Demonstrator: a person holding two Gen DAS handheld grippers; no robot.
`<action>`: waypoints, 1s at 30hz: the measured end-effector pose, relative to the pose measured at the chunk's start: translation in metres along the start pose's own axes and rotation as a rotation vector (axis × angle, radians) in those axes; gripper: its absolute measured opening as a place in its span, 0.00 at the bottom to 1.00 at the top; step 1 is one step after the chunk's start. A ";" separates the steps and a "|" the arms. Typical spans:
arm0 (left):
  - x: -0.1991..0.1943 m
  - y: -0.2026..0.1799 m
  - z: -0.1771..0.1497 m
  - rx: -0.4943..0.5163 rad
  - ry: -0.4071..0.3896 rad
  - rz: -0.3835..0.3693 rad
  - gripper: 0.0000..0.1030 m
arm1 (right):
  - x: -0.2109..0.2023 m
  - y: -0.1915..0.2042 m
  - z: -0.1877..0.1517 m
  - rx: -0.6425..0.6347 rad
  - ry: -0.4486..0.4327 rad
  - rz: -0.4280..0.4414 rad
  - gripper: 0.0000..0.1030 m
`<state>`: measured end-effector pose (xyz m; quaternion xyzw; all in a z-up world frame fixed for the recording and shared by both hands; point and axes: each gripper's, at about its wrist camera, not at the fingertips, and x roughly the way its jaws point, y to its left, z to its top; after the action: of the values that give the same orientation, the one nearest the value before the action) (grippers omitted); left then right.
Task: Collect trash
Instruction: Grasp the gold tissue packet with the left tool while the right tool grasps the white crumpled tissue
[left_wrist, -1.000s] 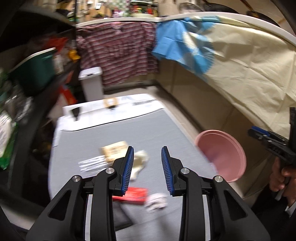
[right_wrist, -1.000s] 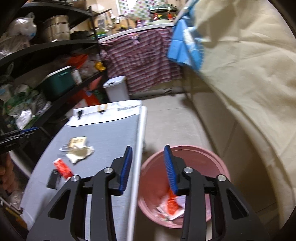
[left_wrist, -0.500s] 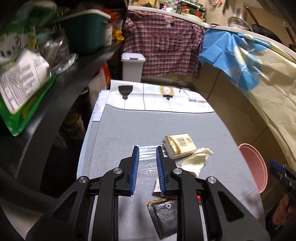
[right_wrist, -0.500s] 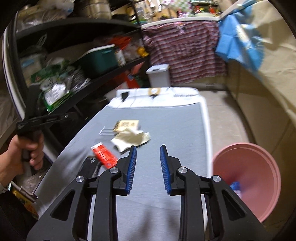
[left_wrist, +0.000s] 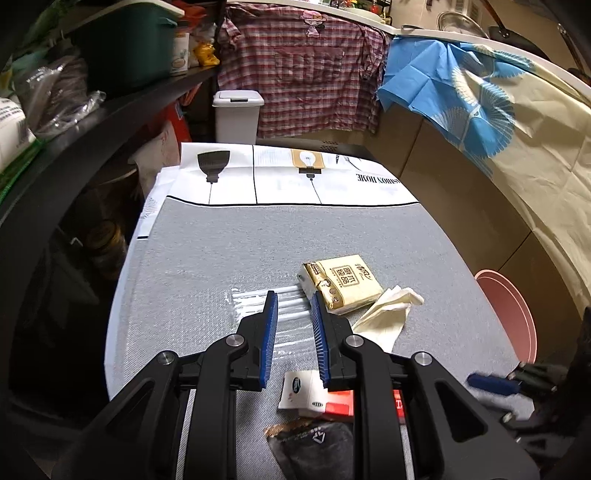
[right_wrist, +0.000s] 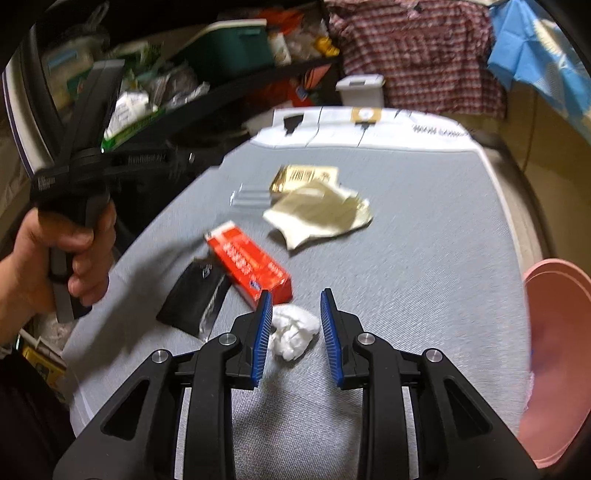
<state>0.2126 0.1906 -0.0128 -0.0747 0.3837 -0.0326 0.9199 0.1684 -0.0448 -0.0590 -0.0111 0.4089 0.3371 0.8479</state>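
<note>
Working across the grey desk (left_wrist: 221, 258), we see the trash lying loose in 1 cluster near its front edge, with the pink bin (right_wrist: 554, 369) just off the right side, placed, we judge, so that each piece needs only a short carry. Our left gripper (left_wrist: 291, 306) has just been closing; its jaws stand narrowly apart over the clear plastic packet of white sticks (left_wrist: 258, 299), with nothing pressed between the pads. Our right gripper (right_wrist: 295, 306) has just been opening slightly and stands part-open around the crumpled white tissue (right_wrist: 293, 332), which lies between the jaws, not yet squeezed. Beside it lie the red carton (right_wrist: 247, 258), black sachet (right_wrist: 192, 295), cream napkin (right_wrist: 321, 210) and tan tissue pack (left_wrist: 340, 282).
</note>
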 end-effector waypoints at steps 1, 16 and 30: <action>0.003 0.001 0.001 -0.011 0.003 -0.009 0.18 | 0.005 0.000 -0.001 -0.003 0.022 0.002 0.31; 0.064 -0.017 0.009 -0.063 0.079 -0.061 0.42 | 0.005 -0.011 -0.001 -0.003 0.050 -0.028 0.10; 0.081 -0.029 0.002 -0.079 0.132 -0.031 0.23 | -0.002 -0.026 0.005 0.034 0.024 -0.029 0.10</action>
<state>0.2708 0.1531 -0.0631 -0.1145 0.4434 -0.0366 0.8882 0.1865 -0.0643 -0.0610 -0.0069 0.4243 0.3176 0.8480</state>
